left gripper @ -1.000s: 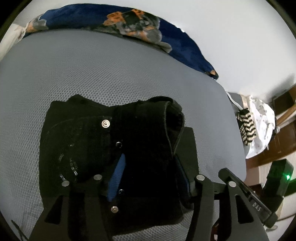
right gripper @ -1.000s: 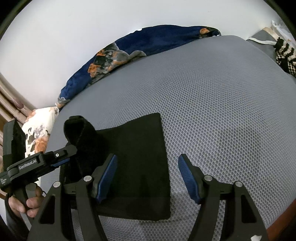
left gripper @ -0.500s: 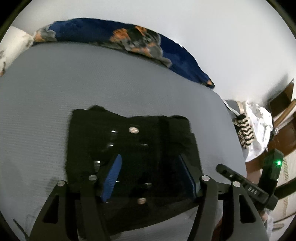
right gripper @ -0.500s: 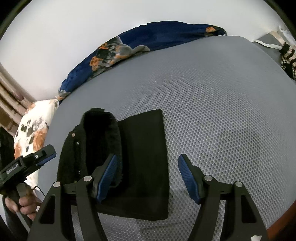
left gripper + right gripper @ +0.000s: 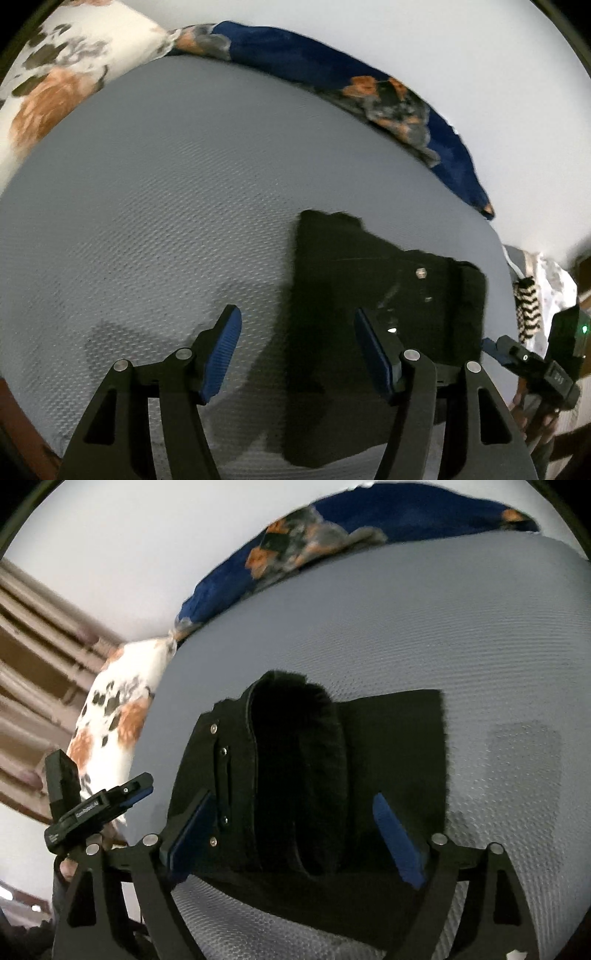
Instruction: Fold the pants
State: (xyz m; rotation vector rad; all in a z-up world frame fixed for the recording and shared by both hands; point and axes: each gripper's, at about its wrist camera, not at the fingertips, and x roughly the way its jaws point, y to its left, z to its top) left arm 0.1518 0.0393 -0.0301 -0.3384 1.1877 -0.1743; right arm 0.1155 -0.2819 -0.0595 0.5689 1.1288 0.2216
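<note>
Pants [image 5: 306,775]: black, folded into a compact stack on the grey mesh bed [image 5: 461,635], toward its near edge; the waistband end with snaps lies on top, one loop of cloth bulging up rather than flat.
Left tongs [image 5: 297,350]: jaws apart, holding nothing, off the pants' side, over bare bed and the stack's edge.
Right tongs [image 5: 295,834]: jaws apart, straddling the raised fold; whether the pads touch cloth I cannot tell.
Surroundings: blue floral blanket [image 5: 332,74] and a white floral pillow [image 5: 55,74] along the far edge, well apart from the stack.
Progress: judged nearly done, only flattening left.
Risk: the puffy top layer may spring open or slide if released or pressed off-centre; a pad could catch the waistband and drag the layers askew.
</note>
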